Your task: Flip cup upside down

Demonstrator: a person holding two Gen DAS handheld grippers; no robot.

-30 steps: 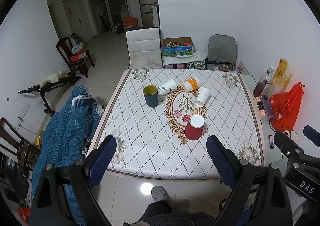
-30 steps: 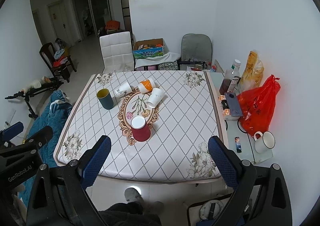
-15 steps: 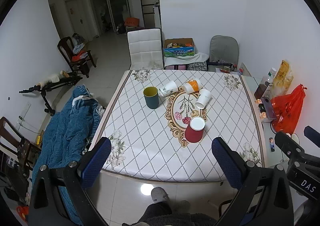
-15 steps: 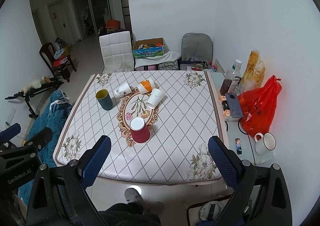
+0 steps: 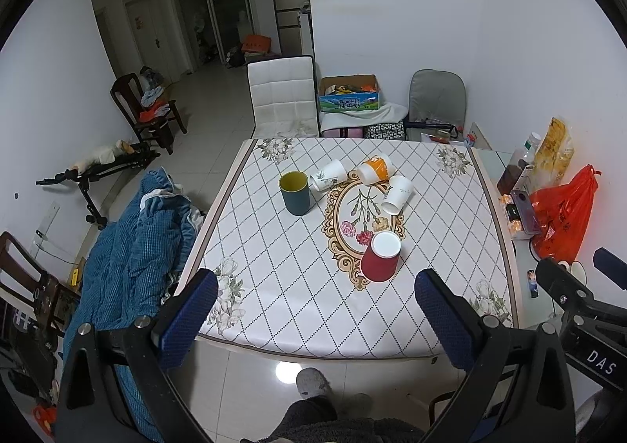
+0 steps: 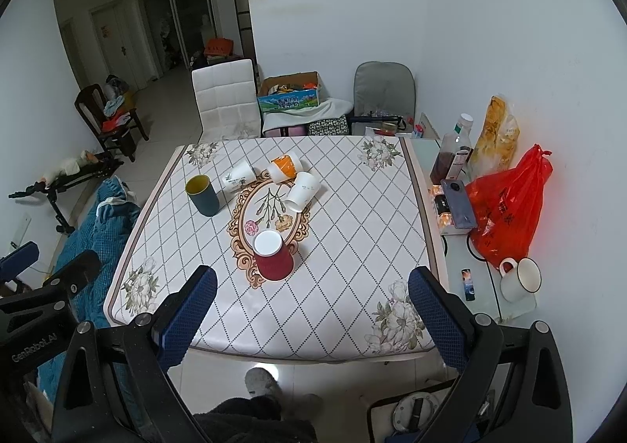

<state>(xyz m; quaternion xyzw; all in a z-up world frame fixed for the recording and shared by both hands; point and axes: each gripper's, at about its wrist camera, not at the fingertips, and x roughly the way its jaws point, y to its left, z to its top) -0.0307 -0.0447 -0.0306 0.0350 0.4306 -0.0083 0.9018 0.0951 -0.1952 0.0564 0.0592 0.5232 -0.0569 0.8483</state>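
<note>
A red paper cup (image 5: 381, 257) (image 6: 273, 256) stands upside down near the table's middle, white base up. A dark teal cup (image 5: 294, 193) (image 6: 202, 195) stands upright at the left. Three paper cups lie on their sides behind: a white one (image 5: 328, 175), an orange-and-white one (image 5: 375, 168), and another white one (image 5: 397, 194). My left gripper (image 5: 315, 315) and right gripper (image 6: 311, 313) are both open and empty, held high above the table's near edge, far from the cups.
The table (image 5: 274, 286) has a quilted diamond-pattern cloth. A side shelf at the right holds a red plastic bag (image 6: 505, 208), bottles, a phone and a white mug (image 6: 519, 278). A blue blanket (image 5: 129, 247) lies left of the table. Chairs stand behind.
Both grippers have drawn back and up a little from the table; the left view shows more of the near edge. The cups have not moved.
</note>
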